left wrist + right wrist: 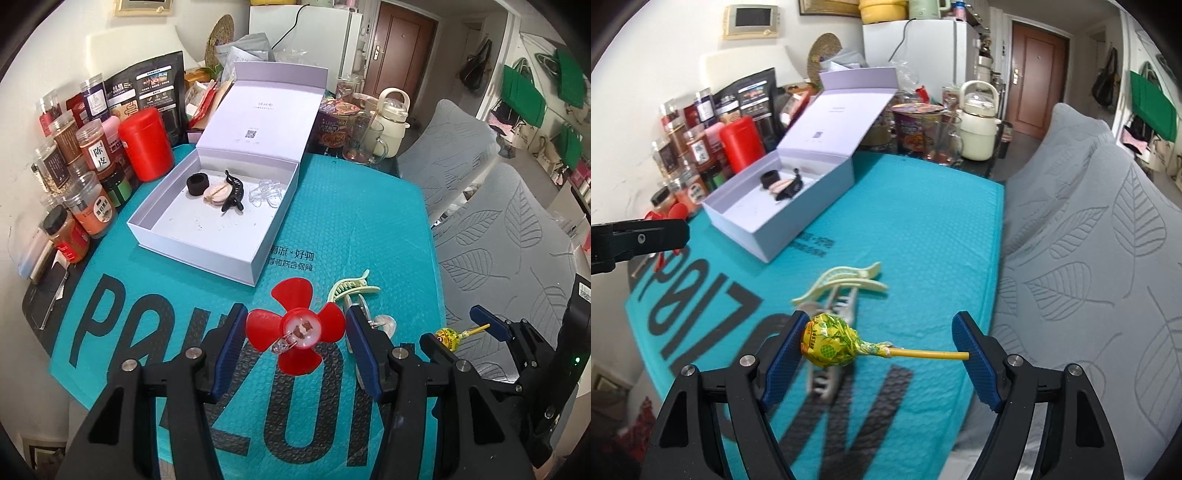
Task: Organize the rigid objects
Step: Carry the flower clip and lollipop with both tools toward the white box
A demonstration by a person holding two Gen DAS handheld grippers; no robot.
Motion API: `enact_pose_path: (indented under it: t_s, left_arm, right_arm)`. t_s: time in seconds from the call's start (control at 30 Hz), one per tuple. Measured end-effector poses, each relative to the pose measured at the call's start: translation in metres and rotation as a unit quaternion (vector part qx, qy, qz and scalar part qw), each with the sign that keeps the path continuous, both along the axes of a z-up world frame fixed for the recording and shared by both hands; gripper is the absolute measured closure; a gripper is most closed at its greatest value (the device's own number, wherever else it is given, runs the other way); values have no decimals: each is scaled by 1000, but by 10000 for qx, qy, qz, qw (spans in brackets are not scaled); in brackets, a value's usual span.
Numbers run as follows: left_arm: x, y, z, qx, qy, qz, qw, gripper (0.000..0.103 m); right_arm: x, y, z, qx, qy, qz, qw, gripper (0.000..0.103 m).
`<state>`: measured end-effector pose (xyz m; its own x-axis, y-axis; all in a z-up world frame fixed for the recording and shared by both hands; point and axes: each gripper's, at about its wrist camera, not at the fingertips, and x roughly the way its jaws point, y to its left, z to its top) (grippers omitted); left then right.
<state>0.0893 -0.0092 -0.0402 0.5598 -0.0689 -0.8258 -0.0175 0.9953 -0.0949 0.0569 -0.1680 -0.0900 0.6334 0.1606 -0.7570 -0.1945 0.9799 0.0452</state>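
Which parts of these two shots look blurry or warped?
Left wrist view: mostly sharp; fisheye bends the teal mat edges, corners go dark. Right wrist view: the pale green hair clip and mat lettering under the lollipop are smeared with blur, while the white box farther back reads clearer; same curved edges.

Standing left of the teal mat (332,221): a red canister (147,144), spice jars (96,149) crowding beside it (labels mostly too small to read) and black pouches (155,85) leaning behind. Sitting beyond the mat's far edge: an instant noodle cup (916,125), a glass mug (365,142), a cream kettle (979,122). Lying right of the mat: grey leaf-patterned cushions (1089,240).
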Motion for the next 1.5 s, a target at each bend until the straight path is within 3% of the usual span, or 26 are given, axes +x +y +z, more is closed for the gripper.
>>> enact_pose_path:
  t_s: [0.6, 1.5]
  left_arm:
    - [-13, 56, 23, -77, -112, -14, 9999, 49]
    - [50, 167, 17, -142, -107, -240, 9996, 49]
  right_arm:
    - [-12, 61, 34, 9, -91, 235, 9997, 24]
    - [53, 176, 43, -91, -230, 280, 9993, 24]
